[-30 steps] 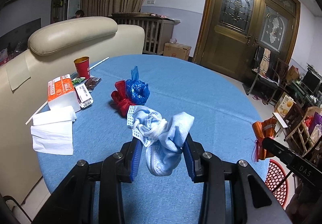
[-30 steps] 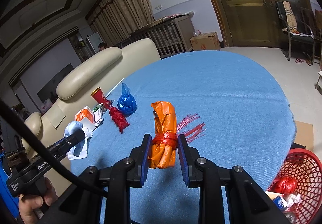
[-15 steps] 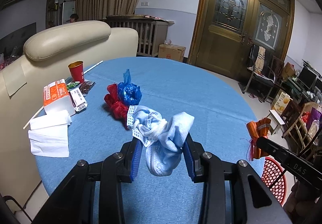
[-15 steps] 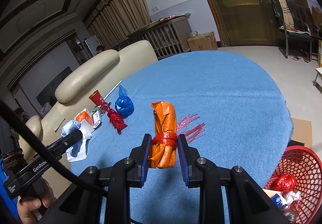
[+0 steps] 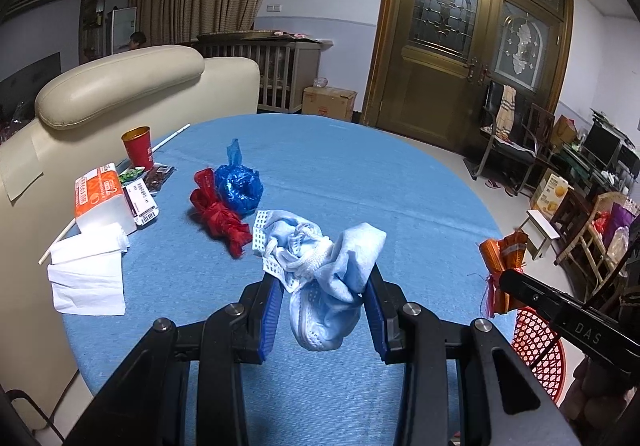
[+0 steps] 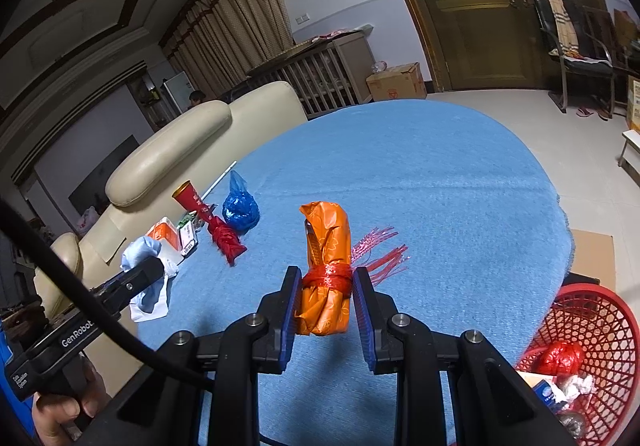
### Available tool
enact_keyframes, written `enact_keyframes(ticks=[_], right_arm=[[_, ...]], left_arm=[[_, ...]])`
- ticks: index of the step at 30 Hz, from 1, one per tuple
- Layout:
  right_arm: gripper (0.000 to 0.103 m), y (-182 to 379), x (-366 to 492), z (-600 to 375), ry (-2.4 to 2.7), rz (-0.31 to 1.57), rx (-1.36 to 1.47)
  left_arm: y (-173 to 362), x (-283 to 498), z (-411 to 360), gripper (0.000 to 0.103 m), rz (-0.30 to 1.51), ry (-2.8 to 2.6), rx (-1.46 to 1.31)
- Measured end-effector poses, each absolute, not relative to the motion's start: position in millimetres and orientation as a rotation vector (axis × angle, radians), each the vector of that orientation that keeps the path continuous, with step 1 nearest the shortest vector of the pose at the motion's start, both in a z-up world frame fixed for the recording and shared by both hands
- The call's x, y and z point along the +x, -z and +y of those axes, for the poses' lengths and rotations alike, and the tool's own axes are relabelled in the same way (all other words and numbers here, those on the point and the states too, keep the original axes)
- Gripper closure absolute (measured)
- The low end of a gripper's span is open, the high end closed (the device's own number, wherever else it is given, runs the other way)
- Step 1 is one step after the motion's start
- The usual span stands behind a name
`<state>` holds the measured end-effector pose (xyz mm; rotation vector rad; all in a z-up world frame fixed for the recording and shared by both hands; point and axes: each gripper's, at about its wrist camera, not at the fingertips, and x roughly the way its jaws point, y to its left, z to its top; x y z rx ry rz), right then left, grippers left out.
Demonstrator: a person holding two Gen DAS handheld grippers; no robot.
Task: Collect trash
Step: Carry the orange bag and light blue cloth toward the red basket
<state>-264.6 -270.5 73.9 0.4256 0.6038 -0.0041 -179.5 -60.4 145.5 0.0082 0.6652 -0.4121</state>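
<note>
Between right fingers (image 6: pixel 289 310): string-tied orange bundle (image 6: pixel 326 270).

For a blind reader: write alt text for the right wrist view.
The right gripper holds an orange bundle tied with red string above a blue-covered table. A red mesh basket with trash stands low right; at left, the left gripper holds a pale blue cloth.

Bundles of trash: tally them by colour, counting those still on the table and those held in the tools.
Red bundle: 1
Dark blue bundle: 1
Light blue bundle, in left tool: 1
Orange bundle, in right tool: 1
Total: 4
</note>
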Motion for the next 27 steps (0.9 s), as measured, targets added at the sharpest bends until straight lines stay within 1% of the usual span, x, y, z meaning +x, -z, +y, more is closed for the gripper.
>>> enact_keyframes(ticks=[14,19,27], right_arm=[[0.075,-66.8,-283.4,-294.1,0.057,0.601,0.454],[0.075,-62.9,-300.4,-315.7,0.105,0.597,0.476],[0.075,-55.4,-342.4,-363.2,0.228,0.595,0.495]], left_arm=[[-143.4,-186.1,-86.4,0.063,0.670,0.476,0.047],[-141.3,-193.7,-106.8,0.064,0.671,0.525,0.072],[-139.0,-218.2,-163.3,0.064,0.673,0.665,0.149]])
